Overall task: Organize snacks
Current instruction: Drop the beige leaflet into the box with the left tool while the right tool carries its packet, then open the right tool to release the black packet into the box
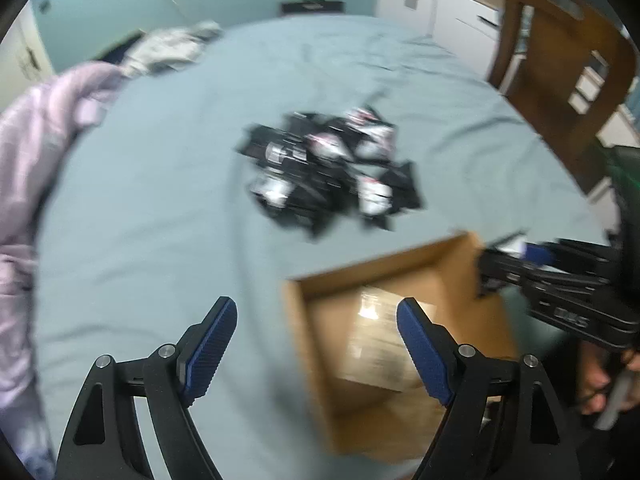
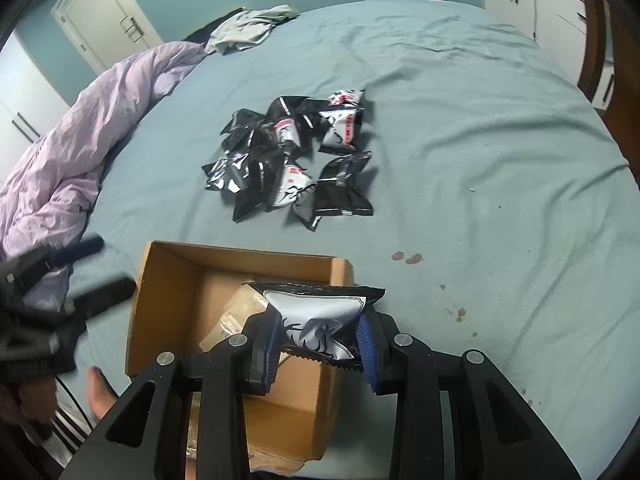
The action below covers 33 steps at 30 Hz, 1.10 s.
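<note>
left gripper (image 1: 316, 344): jaws wide apart with nothing between them, above the near-left edge of the cardboard box (image 1: 308, 360)
right gripper (image 2: 320, 344): clamped on a black-and-white snack packet (image 2: 320, 320), held over the box's open top
snack pile (image 2: 292, 160): well beyond the box, ahead of both grippers, on the grey-blue bedsheet (image 2: 480, 160)
purple duvet (image 2: 60, 160): bunched far left of the grippers

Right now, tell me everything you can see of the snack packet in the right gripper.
The snack packet is a small glossy foil pouch, white with black branching artwork, black serrated seals at top and bottom. It is puffed, unopened as far as shows, and held roughly flat-on to the camera. The right gripper pinches its sides between blue pads, holding it over the open cardboard box. Nothing else touches it.
</note>
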### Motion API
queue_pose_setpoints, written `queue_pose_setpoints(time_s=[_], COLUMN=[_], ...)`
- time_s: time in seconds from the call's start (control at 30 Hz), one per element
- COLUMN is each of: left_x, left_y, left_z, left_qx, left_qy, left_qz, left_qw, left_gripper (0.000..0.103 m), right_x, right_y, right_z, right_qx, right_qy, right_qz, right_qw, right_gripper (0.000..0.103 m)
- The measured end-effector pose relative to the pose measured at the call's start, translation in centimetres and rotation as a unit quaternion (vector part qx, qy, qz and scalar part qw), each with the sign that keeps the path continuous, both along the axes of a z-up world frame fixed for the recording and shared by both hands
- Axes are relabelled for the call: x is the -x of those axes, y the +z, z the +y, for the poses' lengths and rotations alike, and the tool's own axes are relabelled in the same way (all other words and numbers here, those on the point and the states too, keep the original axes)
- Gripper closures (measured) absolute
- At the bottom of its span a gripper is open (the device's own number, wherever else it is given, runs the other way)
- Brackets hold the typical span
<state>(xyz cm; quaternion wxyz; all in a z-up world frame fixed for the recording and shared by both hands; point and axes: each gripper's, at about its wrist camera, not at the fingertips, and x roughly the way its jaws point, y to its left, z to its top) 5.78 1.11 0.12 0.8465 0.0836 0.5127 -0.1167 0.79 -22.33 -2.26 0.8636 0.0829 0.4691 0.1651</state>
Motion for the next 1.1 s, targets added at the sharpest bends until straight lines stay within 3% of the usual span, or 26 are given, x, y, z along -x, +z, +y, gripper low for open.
queue_pose_setpoints(time_s=[0.23,0.4,0.53,0.63,0.7,0.8,1.1], left_x=[-0.6,0.0,0.1,0.2,0.2,0.3,0.7], left_y=[-2.0,-1.7,-1.6,-1.6,-1.7,-1.6,-1.5], left_z=[1.1,0.9,0.6,0.6,0.6,0.6,0.3], left_qx=[-0.056,-0.064,-0.063,-0.065,-0.067,-0.066,-0.07], left_qy=[0.025,0.019,0.017,0.018,0.019,0.02,0.017], left_qz=[0.008,0.001,0.001,0.001,0.001,0.001,-0.006], left_qw=[0.9981,0.9977,0.9978,0.9977,0.9976,0.9976,0.9974], left_gripper=[0.02,0.02,0.02,0.02,0.02,0.02,0.02], right_x=[0.1,0.3,0.0,-0.1,0.0,0.7,1.7], right_y=[-0.2,-0.3,-0.3,-0.4,-0.2,0.0,0.6], right_z=[1.7,2.6,2.0,0.9,0.0,-0.8,-2.7], right_qx=[0.035,0.038,0.022,-0.02,-0.049,-0.071,-0.087], right_qy=[0.028,0.047,0.026,0.005,-0.013,-0.029,-0.065], right_qz=[-0.009,-0.014,-0.012,-0.007,-0.012,-0.021,-0.022], right_qw=[0.999,0.998,0.999,1.0,0.999,0.997,0.994], right_gripper=[0.072,0.071,0.07,0.06,0.037,0.021,0.021])
